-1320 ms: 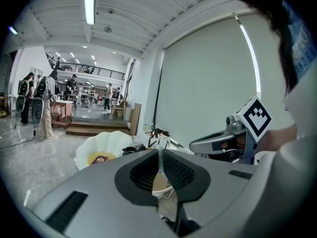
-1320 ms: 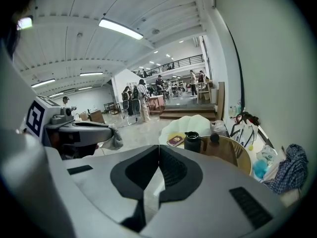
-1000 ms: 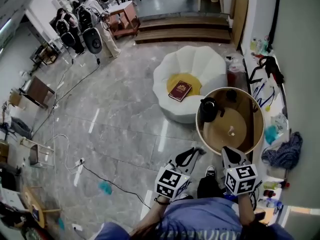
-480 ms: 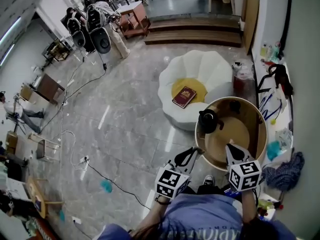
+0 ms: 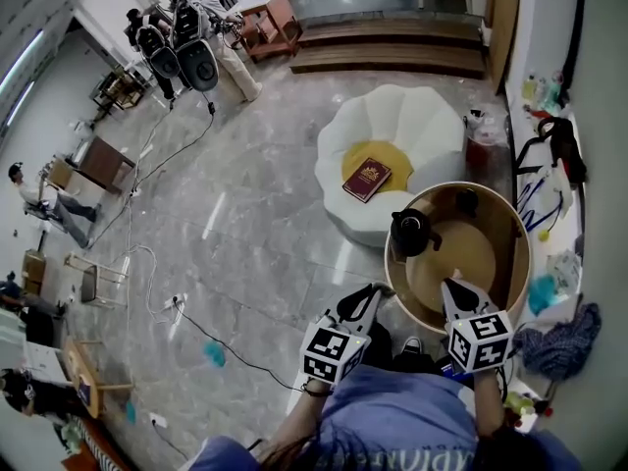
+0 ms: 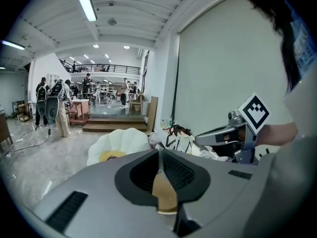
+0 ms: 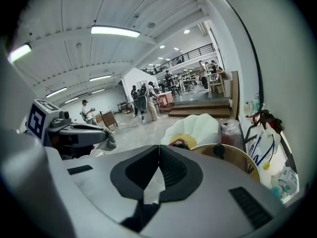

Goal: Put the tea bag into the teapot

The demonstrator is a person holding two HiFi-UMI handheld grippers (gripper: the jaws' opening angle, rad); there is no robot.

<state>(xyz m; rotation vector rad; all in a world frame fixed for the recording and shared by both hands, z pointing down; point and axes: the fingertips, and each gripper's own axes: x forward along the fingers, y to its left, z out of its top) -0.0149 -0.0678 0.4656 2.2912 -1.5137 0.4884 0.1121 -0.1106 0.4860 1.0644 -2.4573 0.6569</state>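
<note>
While the left tool [image 5: 371, 294] and right tool [image 5: 451, 288] hang clenched and empty, the right should open before crossing the round desk [image 5: 524, 251] toward the black teapot [image 5: 408, 232].

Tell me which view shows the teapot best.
Head view: the teapot sits whole and dark at the round table's left rim, seen from above. Left gripper view: no teapot, its own jaws fill the lower frame. Right gripper view: the table rim shows, but the teapot can't be picked out.
</note>
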